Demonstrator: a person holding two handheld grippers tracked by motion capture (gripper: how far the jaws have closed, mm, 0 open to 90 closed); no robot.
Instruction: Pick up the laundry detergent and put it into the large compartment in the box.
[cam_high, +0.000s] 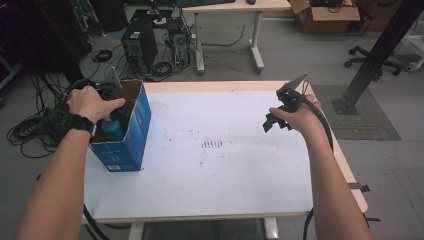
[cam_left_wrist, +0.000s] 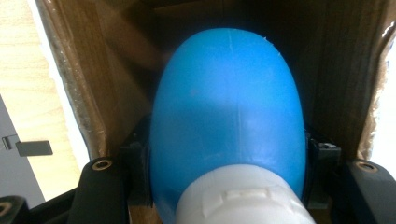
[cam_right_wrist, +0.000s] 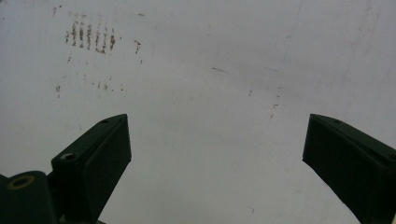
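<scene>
A blue cardboard box (cam_high: 131, 135) stands open-topped at the left edge of the white table (cam_high: 225, 175). Inside it is a blue bottle (cam_high: 112, 131) with a white cap (cam_left_wrist: 243, 200). My left gripper (cam_left_wrist: 229, 154) reaches down into the box, its jaws shut on both sides of the blue bottle (cam_left_wrist: 226, 107) just above the cap. Brown inner walls of the box (cam_left_wrist: 107, 93) surround it. The left hand (cam_high: 92, 102) covers the gripper from above. My right gripper (cam_high: 274, 122) hovers over the table's right side, open, with bare tabletop between its jaws (cam_right_wrist: 217, 144).
Brown smudges (cam_high: 212, 144) mark the middle of the table. Beyond the far edge stand a computer tower (cam_high: 139, 47), tangled floor cables (cam_high: 30, 130), another desk (cam_high: 230, 7) and a cardboard box (cam_high: 325, 15). A black slanted post (cam_high: 375, 55) rises at the right.
</scene>
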